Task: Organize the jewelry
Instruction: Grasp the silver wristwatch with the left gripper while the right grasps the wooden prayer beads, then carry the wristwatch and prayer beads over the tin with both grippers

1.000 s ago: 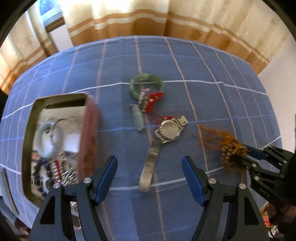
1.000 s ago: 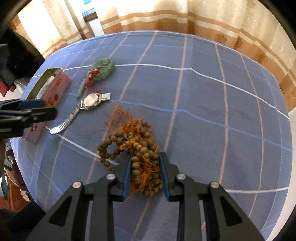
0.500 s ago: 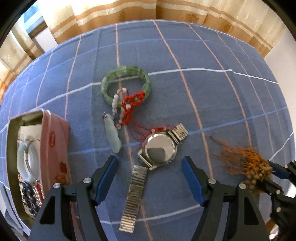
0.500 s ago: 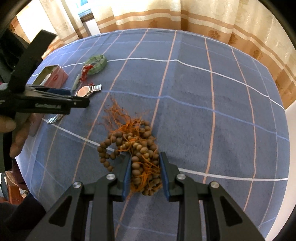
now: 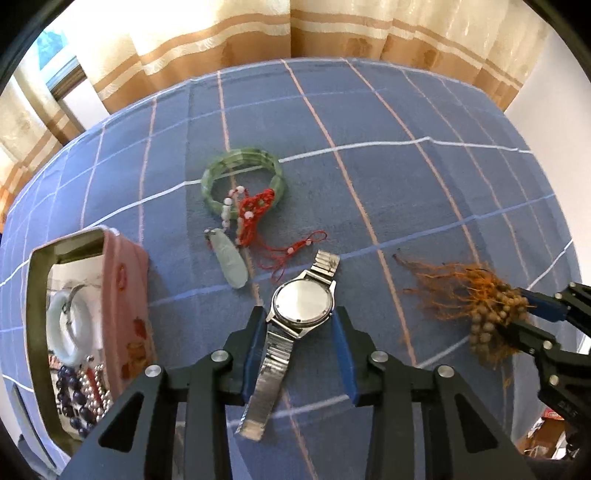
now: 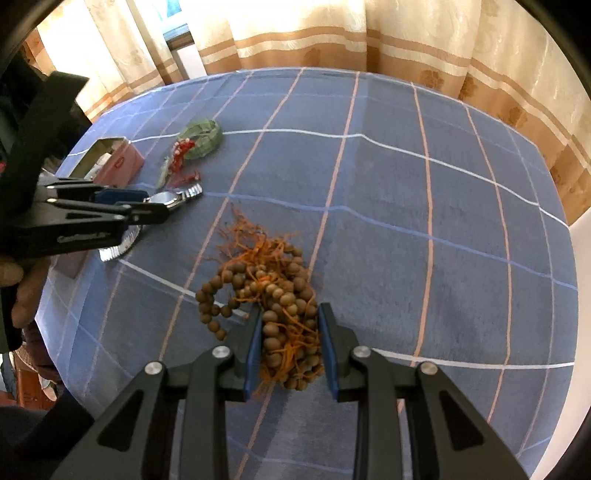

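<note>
A silver wristwatch (image 5: 301, 308) lies face down on the blue checked cloth; my left gripper (image 5: 299, 325) is closed around its case, pads touching both sides. It also shows in the right wrist view (image 6: 166, 199). My right gripper (image 6: 290, 326) is shut on a bundle of brown wooden beads with orange threads (image 6: 280, 295), also seen at the right of the left wrist view (image 5: 487, 314). A green bangle (image 5: 242, 177), a red knotted cord (image 5: 255, 212) and a pale jade pendant (image 5: 231, 260) lie beyond the watch.
An open pink tin box (image 5: 122, 314) at the left holds a pale bangle (image 5: 66, 328) and dark and silver beads (image 5: 79, 391). Curtains (image 5: 295, 33) hang behind the table. The cloth's edge falls away at the right (image 6: 569, 258).
My left gripper has moved forward onto the watch and narrowed from wide open to closed on its case. The right gripper keeps holding the beads.
</note>
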Available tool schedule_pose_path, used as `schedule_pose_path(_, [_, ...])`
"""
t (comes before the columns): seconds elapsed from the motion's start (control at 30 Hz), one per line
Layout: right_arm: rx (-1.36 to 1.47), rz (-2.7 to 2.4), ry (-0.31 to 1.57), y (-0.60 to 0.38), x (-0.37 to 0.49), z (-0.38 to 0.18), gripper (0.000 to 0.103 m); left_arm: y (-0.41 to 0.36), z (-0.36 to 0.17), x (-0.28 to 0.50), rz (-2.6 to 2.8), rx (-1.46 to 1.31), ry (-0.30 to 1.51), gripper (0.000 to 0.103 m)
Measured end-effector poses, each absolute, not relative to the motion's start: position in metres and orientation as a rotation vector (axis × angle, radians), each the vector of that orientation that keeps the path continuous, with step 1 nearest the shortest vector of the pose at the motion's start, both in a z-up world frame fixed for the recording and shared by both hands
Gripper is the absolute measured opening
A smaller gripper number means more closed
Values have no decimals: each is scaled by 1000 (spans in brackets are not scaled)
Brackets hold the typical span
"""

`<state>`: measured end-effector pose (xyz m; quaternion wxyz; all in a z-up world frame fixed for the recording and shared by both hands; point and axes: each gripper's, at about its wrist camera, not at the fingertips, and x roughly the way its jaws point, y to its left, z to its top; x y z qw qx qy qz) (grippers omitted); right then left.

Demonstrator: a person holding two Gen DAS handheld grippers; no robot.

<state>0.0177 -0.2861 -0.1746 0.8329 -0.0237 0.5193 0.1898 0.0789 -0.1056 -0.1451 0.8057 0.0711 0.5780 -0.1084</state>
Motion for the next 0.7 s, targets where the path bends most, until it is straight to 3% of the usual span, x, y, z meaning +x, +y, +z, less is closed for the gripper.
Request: schedule_pose_path(0.7, [-69,529,999,-227,29,-124,31,-42,-66,47,-154,37,1123,37])
